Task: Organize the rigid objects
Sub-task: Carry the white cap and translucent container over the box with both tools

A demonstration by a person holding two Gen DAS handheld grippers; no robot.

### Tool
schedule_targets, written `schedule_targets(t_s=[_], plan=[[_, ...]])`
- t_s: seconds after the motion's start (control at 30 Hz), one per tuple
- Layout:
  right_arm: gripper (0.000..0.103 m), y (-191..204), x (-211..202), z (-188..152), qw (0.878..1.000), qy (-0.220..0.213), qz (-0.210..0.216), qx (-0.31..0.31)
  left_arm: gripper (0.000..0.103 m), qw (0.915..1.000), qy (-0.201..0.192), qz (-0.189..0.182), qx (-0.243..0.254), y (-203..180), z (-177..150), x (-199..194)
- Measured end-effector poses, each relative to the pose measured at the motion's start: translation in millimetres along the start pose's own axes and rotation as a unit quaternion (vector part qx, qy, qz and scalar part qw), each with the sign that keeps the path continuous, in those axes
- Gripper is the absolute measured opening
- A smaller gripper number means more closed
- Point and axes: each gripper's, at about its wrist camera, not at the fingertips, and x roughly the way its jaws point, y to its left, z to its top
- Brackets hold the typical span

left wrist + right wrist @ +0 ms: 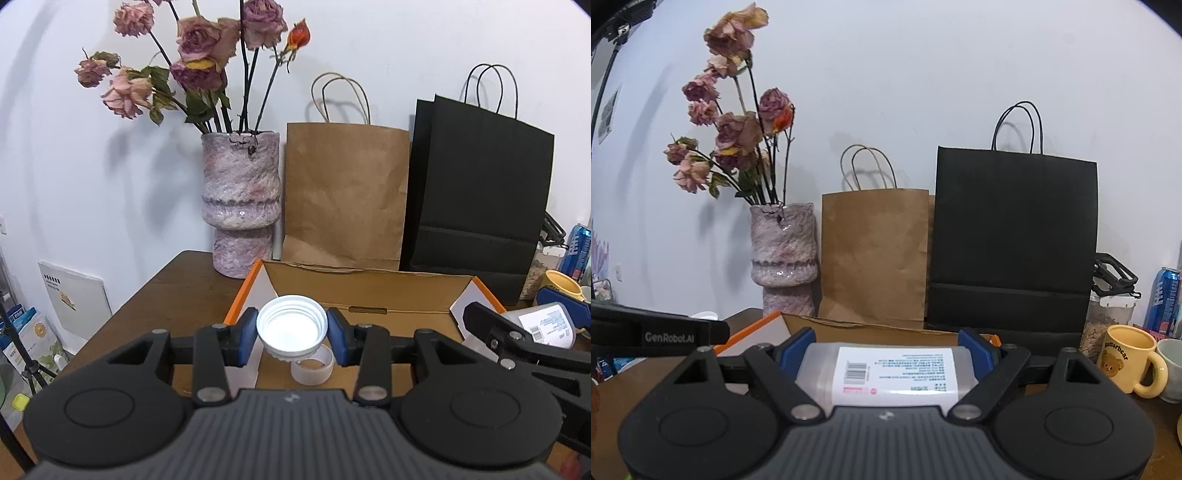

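Carrying step: the left gripper (291,329) pinches a white screw lid (291,326), the right gripper (886,350) clamps what looks like a labelled plastic jar (886,373), and both next need lowering into the cardboard box (369,282) at twelve o'clock.

Both wrist cameras look forward, close over their jaws, sharing the vase (242,206) and bags.

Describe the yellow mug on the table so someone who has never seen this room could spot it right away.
Find the tall black paper bag standing against the wall. To its right, past a clear container of dry food, sits the yellow mug. It stands beside a pale cup, and unlike that cup it carries a cartoon bear and the word Butterbear.
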Motion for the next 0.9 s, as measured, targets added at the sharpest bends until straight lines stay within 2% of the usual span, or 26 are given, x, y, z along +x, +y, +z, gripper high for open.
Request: schedule_targets(t_s=[0.53,0.9], plan=[[0.084,-7,52,3,1.000,0.027,-0.005,-0.006,0.041,0.9995,0.026,0.011,0.010,-3,9,61],[0.084,-9,75,-5,0.998,0.056,-0.010,-0.018,0.041,0.9985,0.047,0.017,0.022,0,7,89]])
